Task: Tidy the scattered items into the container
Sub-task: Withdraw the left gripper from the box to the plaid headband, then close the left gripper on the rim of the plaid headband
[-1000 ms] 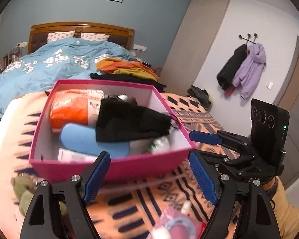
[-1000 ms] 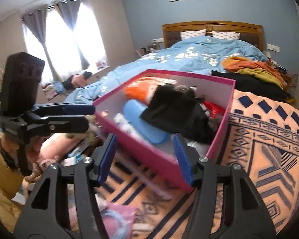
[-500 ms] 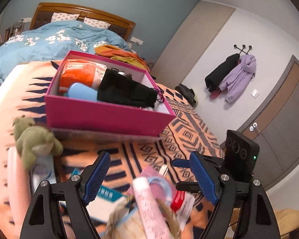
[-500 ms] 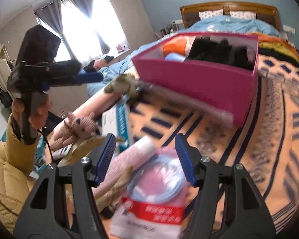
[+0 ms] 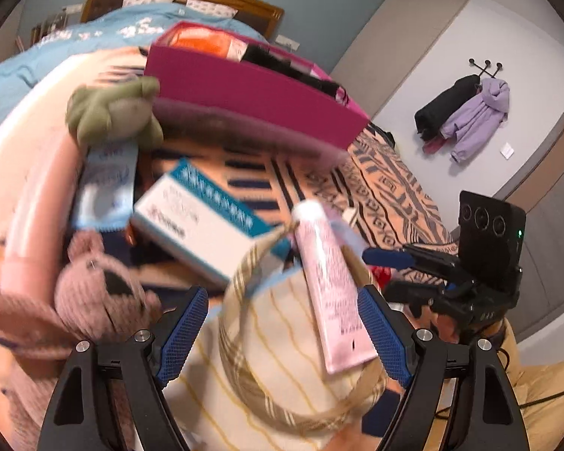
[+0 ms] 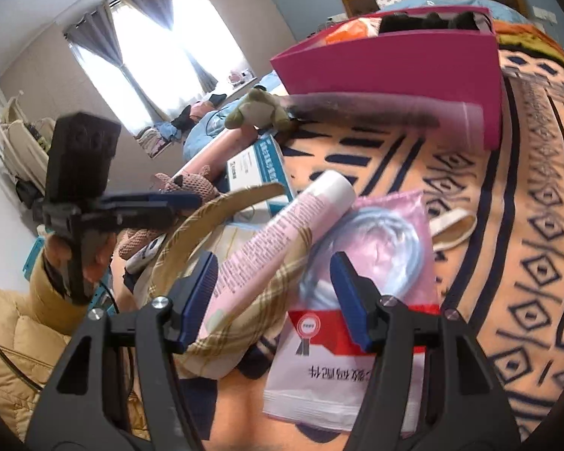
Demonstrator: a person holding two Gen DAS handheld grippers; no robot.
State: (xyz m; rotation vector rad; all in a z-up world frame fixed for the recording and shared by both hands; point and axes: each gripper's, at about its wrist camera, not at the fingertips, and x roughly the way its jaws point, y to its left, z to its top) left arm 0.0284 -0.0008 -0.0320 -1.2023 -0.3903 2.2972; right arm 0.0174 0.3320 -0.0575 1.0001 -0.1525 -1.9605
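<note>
The left gripper (image 5: 282, 332) is seen with its jaws spread, nothing pinched; a plaid headband (image 5: 244, 338) and the flat end of a pink tube (image 5: 332, 293) lie between them on a striped cloth (image 5: 274, 376); whether the pads touch either cannot be told. At the far left of the left wrist view a knitted brown toy (image 5: 97, 297) is found, with a long pink tube (image 5: 34, 203) and a pale blue packet (image 5: 107, 184) above it; a green plush toy (image 5: 112, 111) is placed just beside the pink box (image 5: 252, 94); a white and teal carton (image 5: 203, 218) is set in the middle of the patterned blanket (image 5: 387, 188). The box, well behind the scattered items on the bed, is already loaded with an orange pack (image 5: 203, 43) and black fabric (image 5: 282, 64). The right gripper (image 6: 276, 282) is seen with its jaws spread, empty, over the tube and a pink bag of coiled cable (image 6: 379, 240).
</note>
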